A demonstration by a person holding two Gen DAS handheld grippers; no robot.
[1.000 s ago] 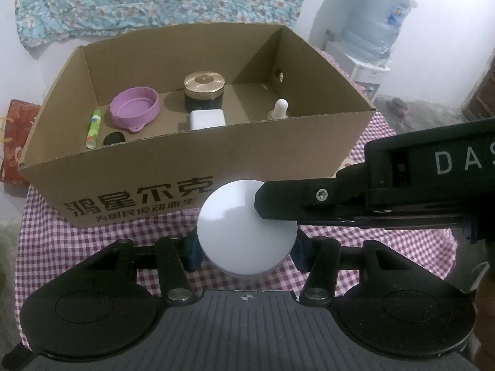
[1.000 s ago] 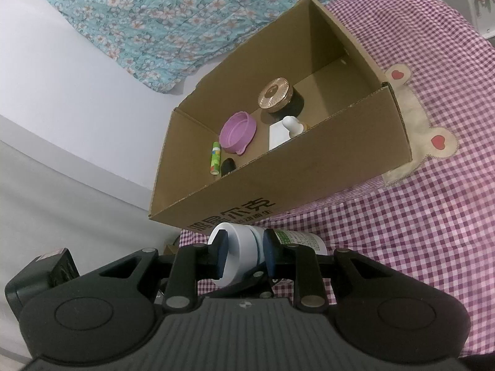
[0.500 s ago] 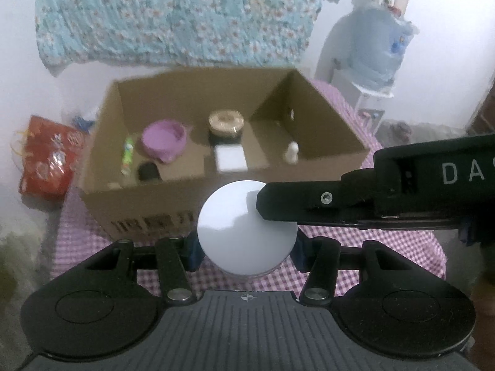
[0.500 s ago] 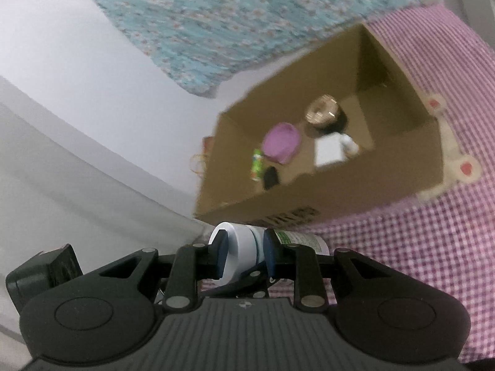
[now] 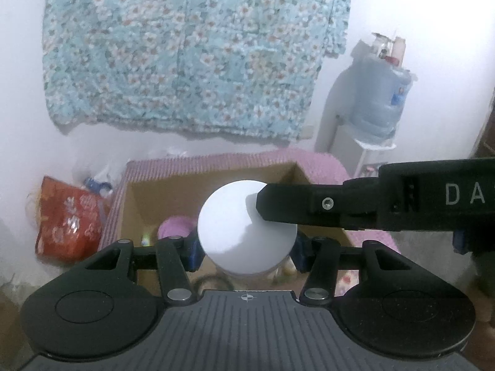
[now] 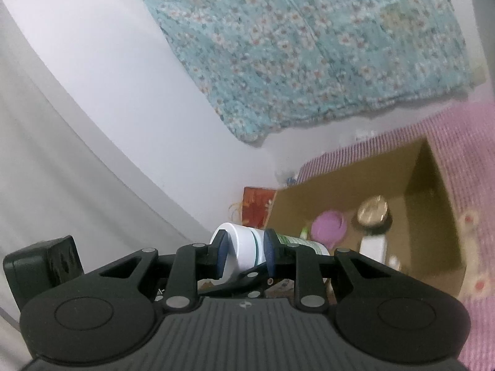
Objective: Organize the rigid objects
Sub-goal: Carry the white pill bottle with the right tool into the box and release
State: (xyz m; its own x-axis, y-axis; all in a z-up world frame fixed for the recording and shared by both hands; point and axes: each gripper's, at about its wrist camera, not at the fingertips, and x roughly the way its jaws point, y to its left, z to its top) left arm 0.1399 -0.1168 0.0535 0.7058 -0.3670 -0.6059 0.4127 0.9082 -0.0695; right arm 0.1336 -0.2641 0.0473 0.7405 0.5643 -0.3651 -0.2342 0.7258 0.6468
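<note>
A white-capped bottle with a green label is held by both grippers above the open cardboard box. My left gripper is shut on the bottle's body, cap end facing the camera. My right gripper is shut on the white cap; its finger crosses the left wrist view. The box holds a purple bowl, a gold-lidded jar, a white block, a green stick.
The box sits on a pink checked tablecloth. A floral blue cloth hangs on the wall behind. A red bag lies left of the table. A water dispenser stands at the right.
Both grippers have lifted the bottle and tilted upward; the box dropped lower in both views and the bottle now hangs over it.
</note>
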